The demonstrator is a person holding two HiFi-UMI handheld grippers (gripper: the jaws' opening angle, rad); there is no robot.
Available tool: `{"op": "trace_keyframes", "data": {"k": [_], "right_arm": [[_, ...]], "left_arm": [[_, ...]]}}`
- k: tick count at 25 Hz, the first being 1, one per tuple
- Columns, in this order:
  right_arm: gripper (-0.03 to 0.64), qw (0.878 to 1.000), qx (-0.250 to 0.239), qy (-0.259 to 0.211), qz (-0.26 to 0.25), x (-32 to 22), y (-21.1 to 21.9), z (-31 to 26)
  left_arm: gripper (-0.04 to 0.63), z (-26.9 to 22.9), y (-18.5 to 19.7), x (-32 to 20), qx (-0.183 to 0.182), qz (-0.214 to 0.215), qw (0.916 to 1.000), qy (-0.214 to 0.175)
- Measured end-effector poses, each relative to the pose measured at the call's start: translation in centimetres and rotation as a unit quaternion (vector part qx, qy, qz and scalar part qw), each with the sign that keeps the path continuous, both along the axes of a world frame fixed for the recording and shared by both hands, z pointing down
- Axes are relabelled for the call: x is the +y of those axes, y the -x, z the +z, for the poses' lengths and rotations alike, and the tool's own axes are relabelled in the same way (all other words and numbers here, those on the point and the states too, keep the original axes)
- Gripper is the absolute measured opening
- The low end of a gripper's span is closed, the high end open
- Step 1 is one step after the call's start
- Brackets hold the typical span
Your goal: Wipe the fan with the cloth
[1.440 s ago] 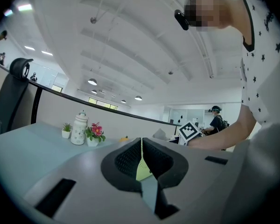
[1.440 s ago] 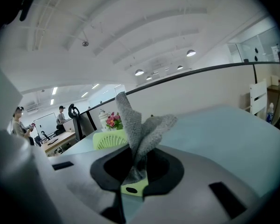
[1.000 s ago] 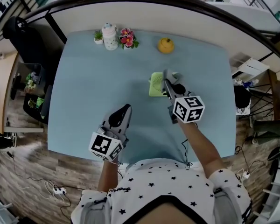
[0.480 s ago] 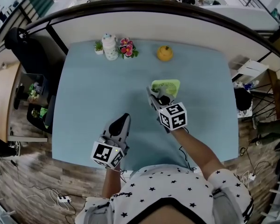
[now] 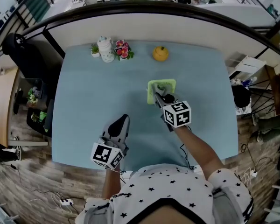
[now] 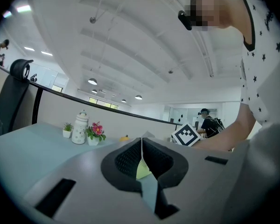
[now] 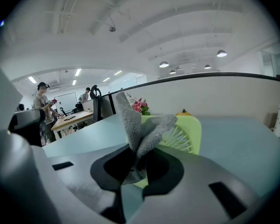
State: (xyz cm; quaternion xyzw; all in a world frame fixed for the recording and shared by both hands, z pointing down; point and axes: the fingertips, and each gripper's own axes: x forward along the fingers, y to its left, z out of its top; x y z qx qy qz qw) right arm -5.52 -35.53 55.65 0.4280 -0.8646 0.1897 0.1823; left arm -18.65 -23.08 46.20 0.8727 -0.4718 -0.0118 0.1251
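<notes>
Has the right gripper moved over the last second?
Yes. The right gripper, holding the cloth, has drawn back toward the person, away from the orange, to the fan's near edge.

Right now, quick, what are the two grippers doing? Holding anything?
Left gripper: jaws shut, holding nothing.
Right gripper: jaws shut on the grey cloth, near the green fan.

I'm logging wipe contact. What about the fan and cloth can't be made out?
Right gripper view: the cloth overlaps the fan; touching or apart, unclear.
Head view: the right gripper covers the fan's near edge; cloth too small.
Left gripper view: the left gripper hides nearly all the fan.
</notes>
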Motion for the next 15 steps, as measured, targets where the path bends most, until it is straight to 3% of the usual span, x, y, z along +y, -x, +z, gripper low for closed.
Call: {"op": "trace_keyframes", "data": {"k": [15], "right_arm": [[0.054, 0.994, 0.013, 0.005, 0.110, -1.4, -9.8, 0.8]], "left_arm": [[0.032, -0.4, -1.0, 0.2, -0.005, 0.008, 1.0000, -0.002]]}}
